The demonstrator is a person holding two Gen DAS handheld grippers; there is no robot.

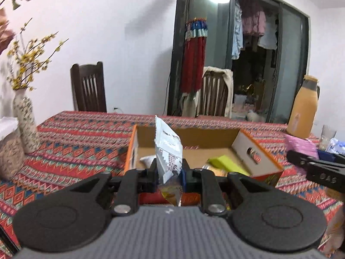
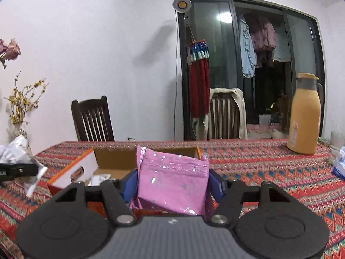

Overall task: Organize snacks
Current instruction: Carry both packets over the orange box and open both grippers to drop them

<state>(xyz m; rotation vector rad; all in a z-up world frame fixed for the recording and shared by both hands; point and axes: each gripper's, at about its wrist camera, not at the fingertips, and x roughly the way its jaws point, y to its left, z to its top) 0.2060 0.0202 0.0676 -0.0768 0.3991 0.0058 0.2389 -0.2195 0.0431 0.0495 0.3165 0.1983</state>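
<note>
My left gripper [image 1: 168, 173] is shut on a thin white and silver snack packet [image 1: 168, 149] that stands upright between its pads, in front of an open cardboard box [image 1: 207, 136]. Inside the box lie a yellow-green packet [image 1: 226, 161] and other wrapped snacks. My right gripper [image 2: 172, 183] is shut on a wide pink snack pack [image 2: 172, 183], held above the patterned tablecloth [image 2: 269, 166]. In the left wrist view the right gripper [image 1: 310, 161] shows at the right edge with the pink pack [image 1: 301, 146]. The right wrist view shows the left gripper [image 2: 32, 169] at the left edge with its silver packet [image 2: 19, 151].
A tan thermos jug [image 2: 306, 118] stands at the table's back right, with a blue and white pack [image 2: 339, 166] near it. A speckled vase [image 1: 24, 123] with yellow flowers stands at the left. Two dark wooden chairs [image 1: 88, 88] are behind the table.
</note>
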